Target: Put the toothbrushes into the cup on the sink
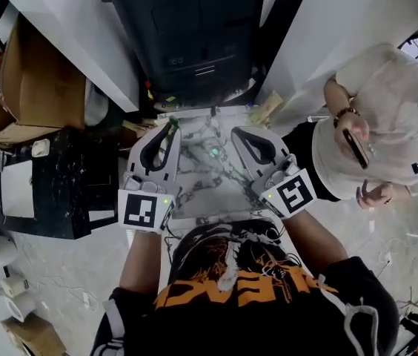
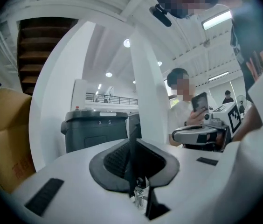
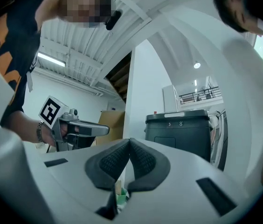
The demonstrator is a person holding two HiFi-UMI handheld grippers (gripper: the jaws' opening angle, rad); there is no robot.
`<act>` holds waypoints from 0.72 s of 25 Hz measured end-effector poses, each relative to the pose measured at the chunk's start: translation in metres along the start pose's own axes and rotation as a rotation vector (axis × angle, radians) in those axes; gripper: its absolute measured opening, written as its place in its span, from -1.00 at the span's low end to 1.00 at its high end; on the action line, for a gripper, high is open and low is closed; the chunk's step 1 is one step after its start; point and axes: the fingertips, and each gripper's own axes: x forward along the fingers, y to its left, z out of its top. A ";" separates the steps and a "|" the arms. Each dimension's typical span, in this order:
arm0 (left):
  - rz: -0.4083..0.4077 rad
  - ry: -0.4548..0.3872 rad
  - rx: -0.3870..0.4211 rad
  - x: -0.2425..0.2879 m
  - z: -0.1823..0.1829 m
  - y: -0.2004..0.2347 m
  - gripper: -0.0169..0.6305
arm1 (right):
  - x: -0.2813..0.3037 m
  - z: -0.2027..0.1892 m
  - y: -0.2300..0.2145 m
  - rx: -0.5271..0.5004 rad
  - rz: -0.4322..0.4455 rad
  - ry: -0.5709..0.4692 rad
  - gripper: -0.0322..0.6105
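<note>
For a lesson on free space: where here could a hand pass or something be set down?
Bare marble top shows between the left gripper and right gripper. Crowded: cardboard boxes at left, dark bin ahead, a person with a phone at right.

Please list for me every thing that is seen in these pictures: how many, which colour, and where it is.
bin: one, dark grey, ahead of the grippers, between white walls
cardboard box: one, brown, far left
cabinet: one, black, left of the marble top
marble top: one, white with grey veins, below the grippers
paper rolls: two, white, on the floor at lower left
bystander: one, white shirt, at right
phone: one, dark, in the bystander's hand
toothbrushes, cup: none that can be made out
left gripper: one, grey, jaws together, nothing seen between
right gripper: one, grey, jaws together, empty
shirt: one, black with orange print, on the wearer
</note>
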 end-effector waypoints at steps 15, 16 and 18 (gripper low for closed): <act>-0.050 -0.042 -0.011 -0.021 0.027 -0.090 -0.88 | -0.063 0.050 0.025 0.037 0.066 -0.078 -0.86; -0.055 -0.043 -0.012 -0.022 0.028 -0.096 -0.88 | -0.067 0.050 0.025 0.043 0.068 -0.077 -0.86; -0.064 -0.040 -0.016 -0.023 0.029 -0.105 -0.88 | -0.076 0.050 0.025 0.059 0.076 -0.072 -0.86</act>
